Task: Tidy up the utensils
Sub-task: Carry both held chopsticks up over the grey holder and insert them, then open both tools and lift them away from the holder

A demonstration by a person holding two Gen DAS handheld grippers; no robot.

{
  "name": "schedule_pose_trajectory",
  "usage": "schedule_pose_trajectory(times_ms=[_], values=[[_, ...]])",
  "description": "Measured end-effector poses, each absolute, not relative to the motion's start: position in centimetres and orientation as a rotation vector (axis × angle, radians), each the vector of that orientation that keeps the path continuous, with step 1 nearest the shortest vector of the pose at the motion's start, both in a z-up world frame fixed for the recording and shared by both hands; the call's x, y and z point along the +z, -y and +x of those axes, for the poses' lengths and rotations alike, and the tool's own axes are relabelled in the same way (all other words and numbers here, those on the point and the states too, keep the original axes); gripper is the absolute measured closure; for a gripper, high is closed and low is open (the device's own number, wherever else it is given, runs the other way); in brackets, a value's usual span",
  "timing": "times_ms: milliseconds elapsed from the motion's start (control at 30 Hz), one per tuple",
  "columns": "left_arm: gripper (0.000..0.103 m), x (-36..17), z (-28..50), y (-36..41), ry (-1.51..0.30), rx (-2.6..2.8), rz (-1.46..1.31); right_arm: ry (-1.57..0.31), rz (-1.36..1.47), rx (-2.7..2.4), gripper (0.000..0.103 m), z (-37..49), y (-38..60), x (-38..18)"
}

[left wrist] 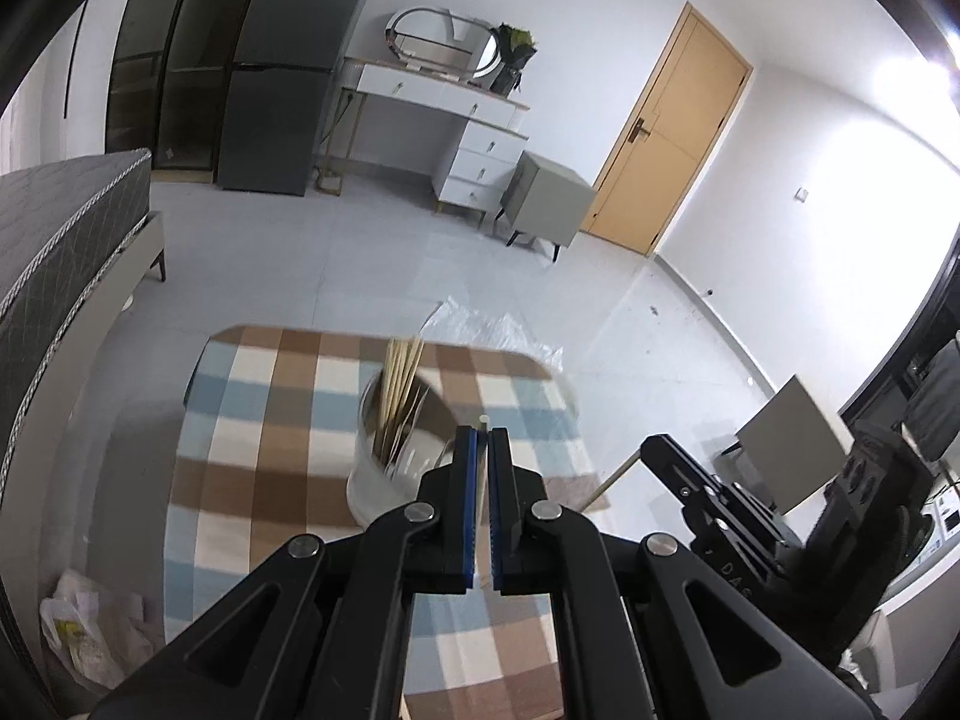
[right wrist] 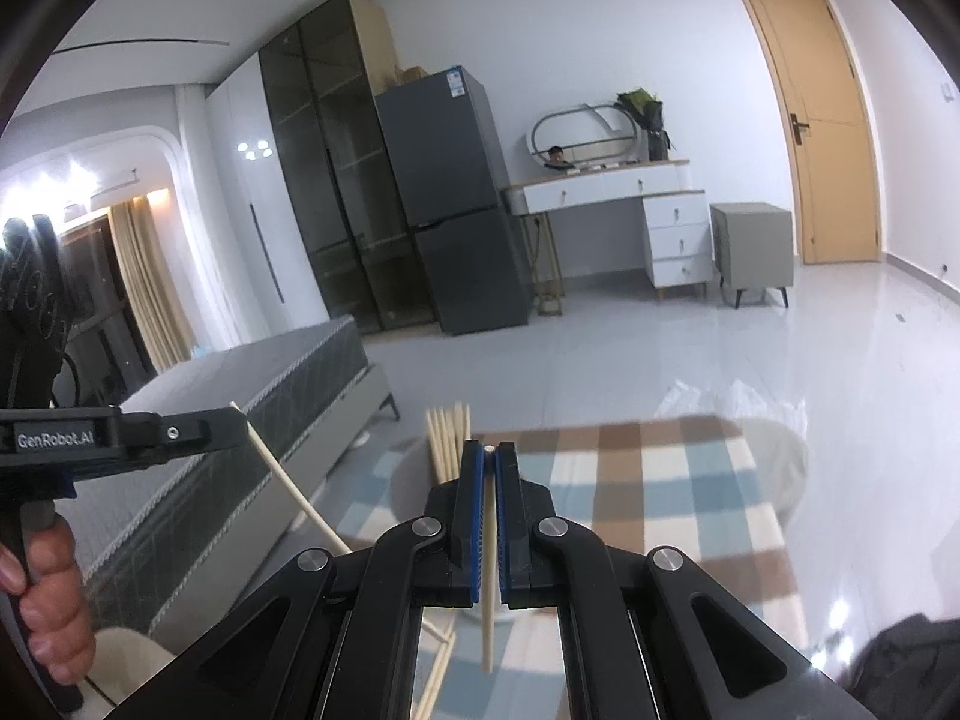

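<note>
A white cylindrical holder [left wrist: 390,468] with several pale chopsticks [left wrist: 401,387] stands on the checked tablecloth [left wrist: 252,468], just left of my left gripper [left wrist: 483,438]. The left gripper is shut on one chopstick whose tip [left wrist: 482,420] pokes out above the jaws. My right gripper [right wrist: 489,456] is shut on another chopstick [right wrist: 489,576] that hangs down through the jaws. In the right wrist view the left gripper [right wrist: 228,420] holds its chopstick [right wrist: 294,486] slanting down. The right gripper [left wrist: 654,450] shows in the left wrist view with its chopstick [left wrist: 615,477].
The table carries the blue, brown and white checked cloth [right wrist: 660,480]. A clear plastic bag [left wrist: 498,327] lies on the floor behind it. A grey bed [left wrist: 60,240] is at the left. A fridge [right wrist: 450,198], dresser [right wrist: 630,204] and door [right wrist: 822,120] stand far back.
</note>
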State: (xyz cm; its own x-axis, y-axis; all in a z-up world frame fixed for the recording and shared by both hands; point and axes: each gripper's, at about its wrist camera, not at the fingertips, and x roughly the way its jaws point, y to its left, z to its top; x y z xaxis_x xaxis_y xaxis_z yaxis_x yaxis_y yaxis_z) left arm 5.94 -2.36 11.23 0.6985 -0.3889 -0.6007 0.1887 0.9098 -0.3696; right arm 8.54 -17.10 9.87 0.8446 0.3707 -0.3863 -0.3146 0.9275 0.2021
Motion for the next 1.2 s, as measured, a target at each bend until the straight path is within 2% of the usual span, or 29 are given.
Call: schedule_pose_trajectory(times_ms=[267, 500, 967, 1200], values=[[0.103, 14.8, 8.7, 1.3, -0.676, -0.323, -0.288, -0.37, 0.112, 0.392, 0.1, 12.0, 15.9, 14.6], [0.103, 14.7, 11.9, 0.0, -0.698, -0.301, -0.286, -0.334, 0.089, 0.436, 0.1, 15.4, 13.4, 16.9], [0.103, 11.9, 15.1, -0.7, -0.742, -0.298, -0.22, -0.366, 0.08, 0.448, 0.1, 20.7, 11.2, 13.6], [0.103, 11.5, 15.5, -0.7, -0.759, -0.311, -0.224, -0.345, 0.078, 0.458, 0.1, 21.2, 11.2, 13.9]])
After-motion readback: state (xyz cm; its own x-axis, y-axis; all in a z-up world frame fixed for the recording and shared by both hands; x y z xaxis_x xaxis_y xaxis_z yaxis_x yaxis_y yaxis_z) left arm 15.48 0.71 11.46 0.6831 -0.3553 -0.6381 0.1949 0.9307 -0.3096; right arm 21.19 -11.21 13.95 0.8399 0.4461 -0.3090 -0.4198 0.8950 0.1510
